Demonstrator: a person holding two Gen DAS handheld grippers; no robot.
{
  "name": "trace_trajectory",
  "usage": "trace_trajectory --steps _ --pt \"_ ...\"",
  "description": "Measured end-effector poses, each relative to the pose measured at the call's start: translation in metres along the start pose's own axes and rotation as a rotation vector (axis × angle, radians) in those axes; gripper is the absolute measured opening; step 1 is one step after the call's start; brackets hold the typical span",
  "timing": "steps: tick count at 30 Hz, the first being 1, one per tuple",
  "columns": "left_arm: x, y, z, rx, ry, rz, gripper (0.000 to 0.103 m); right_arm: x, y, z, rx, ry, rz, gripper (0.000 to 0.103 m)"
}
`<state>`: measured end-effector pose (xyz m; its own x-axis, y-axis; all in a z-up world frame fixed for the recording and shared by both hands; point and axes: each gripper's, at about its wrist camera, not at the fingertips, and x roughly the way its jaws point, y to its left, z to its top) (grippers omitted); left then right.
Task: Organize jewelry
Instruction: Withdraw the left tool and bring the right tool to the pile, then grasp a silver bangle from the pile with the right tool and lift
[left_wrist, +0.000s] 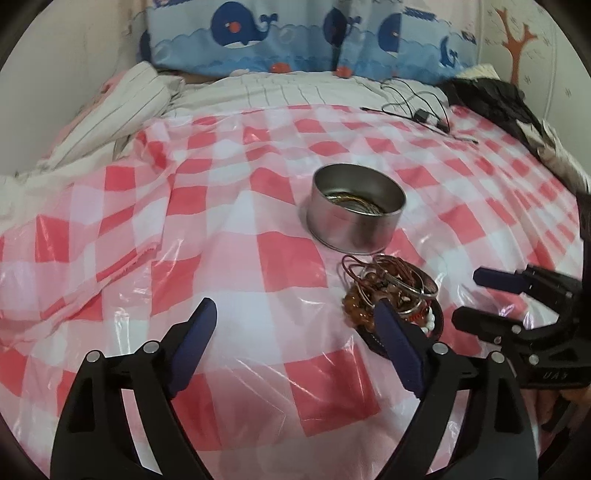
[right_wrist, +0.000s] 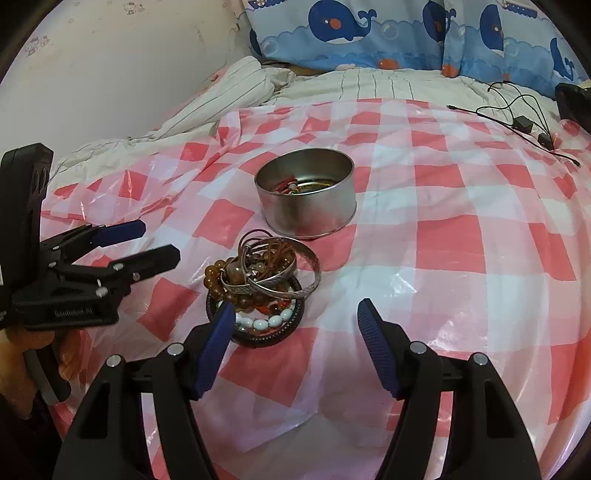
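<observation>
**Both tools wide apart beside the jewelry pile**

The left tool (left_wrist: 295, 314) stands with its 2 blue-padded fingers spread wide and nothing between them; only the checked plastic sheet (left_wrist: 258, 258) shows in the gap. Its right fingertip (left_wrist: 384, 314) sits in front of the near edge of the jewelry pile (left_wrist: 391, 288), and whether it touches the pile cannot be told. In the right wrist view this same tool (right_wrist: 147, 240) reaches in from the left edge, tips apart and empty, stopping just short of the pile, with part of a hand (right_wrist: 22, 354) gripping its handle below.

The right tool (right_wrist: 295, 314) is likewise spread, holding nothing. Its left fingertip (right_wrist: 225, 317) overlaps the near left rim of the pile (right_wrist: 258, 288) in the picture; contact cannot be judged. Seen from the left wrist view, it (left_wrist: 476, 295) comes in from the right, jaws parted, just beside the pile.

The pile is a tangle of silver bangles, amber-brown beads, a white bead strand, brown cords and a dark ring at the bottom, lying on the sheet. Just beyond it stands a round metal tin (left_wrist: 356, 210), open-topped and upright, with a few bangles and a red-corded piece inside (right_wrist: 306, 184).

The red-and-white sheet covers a bed. Farther back lie striped bedding (right_wrist: 240, 96), whale-print pillows (left_wrist: 258, 37) and black cables (right_wrist: 524, 122) at the far right.
</observation>
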<state>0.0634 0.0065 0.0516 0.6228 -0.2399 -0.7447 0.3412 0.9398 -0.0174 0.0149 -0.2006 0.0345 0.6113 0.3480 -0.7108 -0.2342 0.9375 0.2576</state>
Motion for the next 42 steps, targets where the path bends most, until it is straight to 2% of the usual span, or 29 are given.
trace_trajectory --steps 7,10,14,15,16,21,27,29,31,32,33,34,35,38,40,41,42 --pt "0.003 0.007 0.001 -0.038 0.005 -0.013 0.084 0.008 0.017 0.013 -0.067 -0.014 0.014 0.065" --pt "0.001 0.01 0.002 -0.052 -0.001 -0.017 0.085 0.018 0.026 0.018 -0.112 0.003 -0.003 0.058" --pt "-0.003 0.012 0.004 -0.058 -0.014 -0.023 0.086 0.031 0.026 0.016 -0.116 0.05 0.007 0.038" --pt "-0.003 0.012 0.004 -0.058 -0.016 -0.024 0.086 0.031 0.025 0.016 -0.116 0.051 0.01 0.024" --pt "-0.004 0.012 0.004 -0.057 -0.016 -0.024 0.086 0.03 0.025 0.016 -0.119 0.054 0.015 0.017" --pt "-0.003 0.011 0.004 -0.054 -0.012 -0.023 0.086 0.024 0.027 0.015 -0.123 0.056 0.043 0.001" --pt "-0.002 0.008 0.003 -0.041 -0.007 -0.025 0.086 -0.006 0.02 0.014 -0.085 0.026 0.082 0.001" --pt "-0.001 0.008 0.003 -0.039 -0.006 -0.025 0.087 -0.011 0.019 0.014 -0.103 0.05 0.079 0.002" --pt "-0.001 0.007 0.003 -0.042 -0.004 -0.025 0.087 -0.008 0.021 0.012 -0.135 0.053 0.035 0.002" --pt "0.0 0.008 0.003 -0.042 -0.002 -0.025 0.087 -0.004 0.021 0.011 -0.14 0.056 0.029 0.01" --pt "0.0 0.008 0.003 -0.044 -0.001 -0.025 0.087 -0.001 0.022 0.011 -0.146 0.064 0.027 0.037" --pt "0.001 0.008 0.003 -0.045 -0.001 -0.027 0.087 0.001 0.024 0.01 -0.164 0.059 0.014 0.047" --pt "0.0 0.008 0.003 -0.045 -0.001 -0.027 0.087 0.003 0.029 0.01 -0.201 0.055 -0.006 0.05" --pt "0.0 0.009 0.003 -0.045 -0.005 -0.031 0.087 0.017 0.043 0.011 -0.3 0.079 -0.07 0.049" --pt "0.0 0.009 0.003 -0.045 -0.007 -0.034 0.087 0.03 0.046 0.012 -0.356 0.109 -0.116 0.04" --pt "0.0 0.009 0.003 -0.045 -0.008 -0.035 0.087 0.035 0.045 0.011 -0.363 0.123 -0.121 0.025" --pt "-0.001 0.009 0.003 -0.046 -0.01 -0.036 0.087 0.038 0.042 0.01 -0.356 0.137 -0.108 0.018"
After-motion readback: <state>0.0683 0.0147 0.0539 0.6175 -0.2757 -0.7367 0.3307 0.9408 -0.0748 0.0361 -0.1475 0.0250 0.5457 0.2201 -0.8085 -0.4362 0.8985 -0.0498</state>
